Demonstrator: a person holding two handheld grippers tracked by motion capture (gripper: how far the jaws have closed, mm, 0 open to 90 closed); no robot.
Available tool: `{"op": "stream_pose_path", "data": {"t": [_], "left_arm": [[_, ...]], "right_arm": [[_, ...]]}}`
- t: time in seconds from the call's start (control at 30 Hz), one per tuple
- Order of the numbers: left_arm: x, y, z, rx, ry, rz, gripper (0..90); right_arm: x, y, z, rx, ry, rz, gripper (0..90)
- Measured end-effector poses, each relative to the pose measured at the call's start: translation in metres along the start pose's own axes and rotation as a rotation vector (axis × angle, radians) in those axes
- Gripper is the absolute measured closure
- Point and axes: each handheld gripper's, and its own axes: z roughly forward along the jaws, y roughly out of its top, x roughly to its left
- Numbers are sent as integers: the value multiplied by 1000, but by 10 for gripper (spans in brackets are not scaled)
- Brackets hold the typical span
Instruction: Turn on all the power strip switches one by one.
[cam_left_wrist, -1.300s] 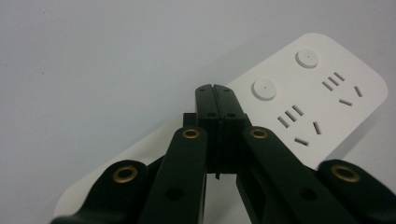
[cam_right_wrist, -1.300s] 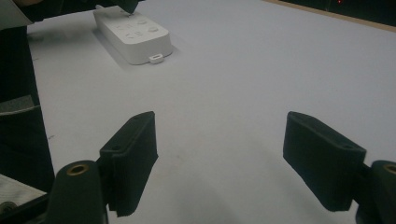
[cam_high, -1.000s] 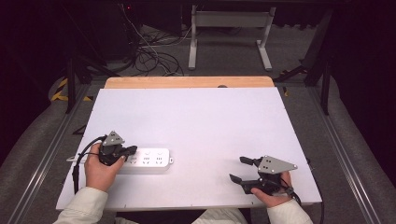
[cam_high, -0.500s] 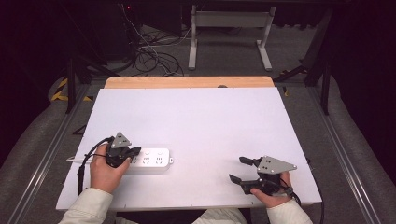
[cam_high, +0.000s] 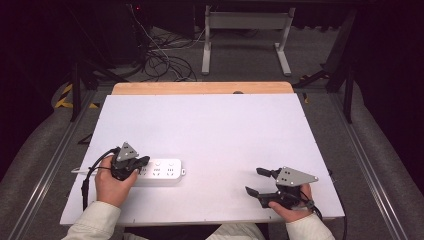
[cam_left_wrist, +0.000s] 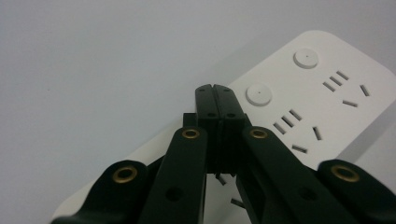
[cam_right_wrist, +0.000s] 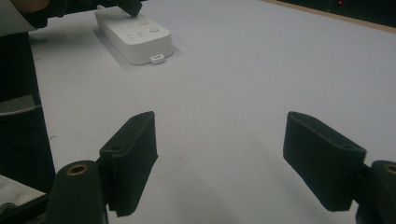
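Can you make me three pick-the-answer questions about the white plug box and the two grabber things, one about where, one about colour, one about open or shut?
1. Where is the power strip on the table?
A. near the person's left hand
B. at the far edge
C. under the right gripper

2. What colour is the power strip?
A. black
B. white
C. orange

3. How do the jaws of the right gripper stand?
A. shut on the strip
B. pressed together
C. wide apart over bare table

Answers:
1. A, because in the high view it lies at the near left, with the left gripper over its end.
2. B, because its casing looks white in the high view and both gripper views.
3. C, because the right gripper view shows a broad gap between them with nothing inside; the left gripper's jaws are closed together above the strip.
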Motion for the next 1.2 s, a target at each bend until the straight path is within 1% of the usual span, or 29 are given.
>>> {"op": "stream_pose_path", "data": {"t": [0.07,0.1,0.13,0.17,0.3,0.37,0.4,0.53,0.7,0.8,0.83,0.87,0.9,0.93,0.97,1.0,1.03,1.07,1.1,1.13,1.17,1.2], "left_arm": [[2,0,-2,1,6,-5,900],[3,0,-1,9,2,-10,900],[3,0,0,25,6,-3,900],[2,0,0,20,10,-3,900],[3,0,0,27,5,-5,900],[4,0,0,25,13,0,900],[3,-1,1,27,11,-5,900],[2,-1,2,32,15,3,900],[2,-2,3,32,17,-1,900],[2,-3,3,34,18,-12,900],[5,-4,4,27,-1,-32,900],[5,-4,4,27,-1,-32,900],[7,-5,3,25,-5,-41,900],[6,-6,4,17,-14,-54,900],[7,-6,3,12,-8,-43,900],[5,-9,2,-29,9,-12,900],[5,-9,2,-29,9,-12,900],[5,-9,0,-52,18,-8,900],[6,-5,-10,-130,-1,-35,900],[6,-5,-10,-130,-1,-35,900],[6,-1,-22,-182,-3,-43,900],[6,-1,-22,-182,-3,-43,900]], "right_arm": [[0,0,0,0,0,0,264],[0,0,0,1,0,0,264],[0,0,0,0,0,-1,264],[0,0,0,1,1,-1,264],[0,0,0,0,1,-1,264],[0,0,0,0,1,-1,264],[0,0,0,0,1,-1,264],[0,0,0,0,1,0,264],[1,0,1,2,1,2,263],[1,0,1,2,0,1,264],[1,0,0,1,1,1,263],[1,0,0,1,1,1,263],[1,0,0,-1,1,2,263],[1,-1,0,-1,1,3,263],[1,-1,0,-1,1,3,264],[0,-1,0,-2,2,2,264],[0,0,0,-3,2,2,263],[0,0,-1,-4,3,3,264],[0,0,-1,-4,0,3,263],[-1,0,-1,-4,-2,5,263],[-1,-1,-1,-4,-1,5,264],[-1,-1,0,0,-2,5,264]]}}
